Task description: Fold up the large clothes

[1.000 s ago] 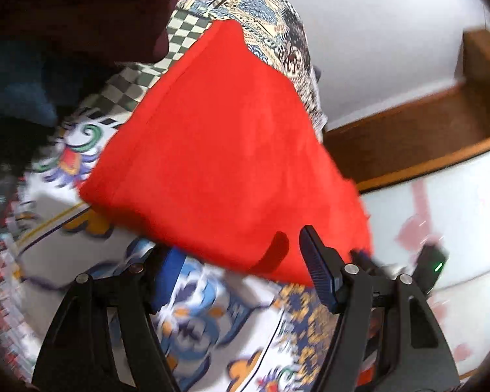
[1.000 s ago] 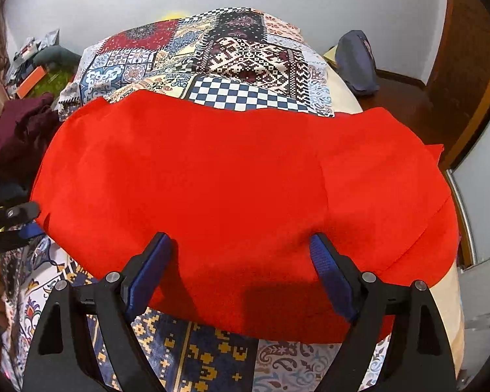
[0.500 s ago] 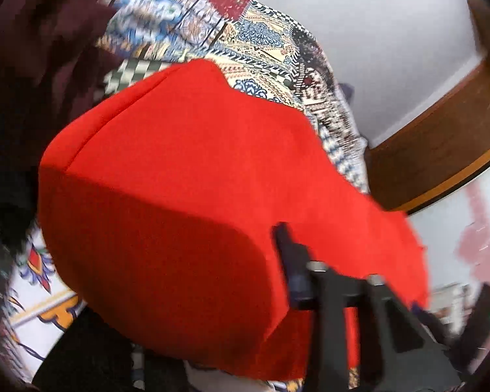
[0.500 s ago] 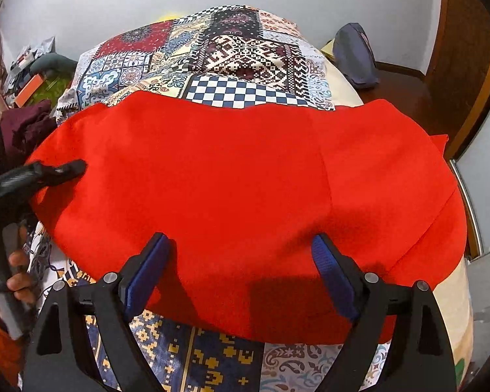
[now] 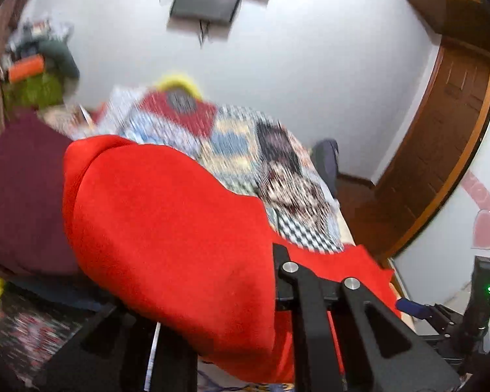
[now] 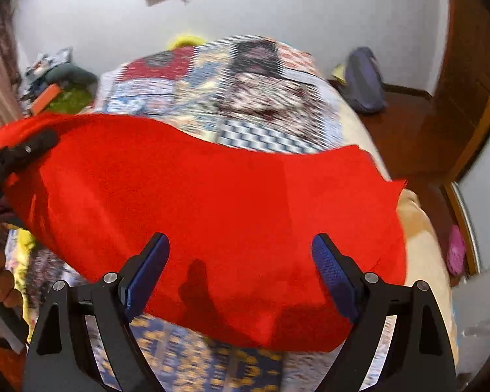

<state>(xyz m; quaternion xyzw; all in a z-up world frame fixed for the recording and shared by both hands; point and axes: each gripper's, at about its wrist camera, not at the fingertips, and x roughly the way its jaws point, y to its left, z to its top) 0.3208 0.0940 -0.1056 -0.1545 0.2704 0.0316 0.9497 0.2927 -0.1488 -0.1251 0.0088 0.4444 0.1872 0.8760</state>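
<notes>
Over the bed (image 6: 418, 228), left hand-held gripper (image 5: 232, 297) has just clamped the red cloth (image 6: 219, 202), lifted.

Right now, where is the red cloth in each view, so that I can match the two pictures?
Left wrist view: the red cloth fills the lower middle, bunched and raised over the left tongs, which hold it.
Right wrist view: the cloth spreads across the middle, above the open right tongs; its left corner is lifted.
Shared landmark: the blue bag on the floor, right of the bed.
</notes>
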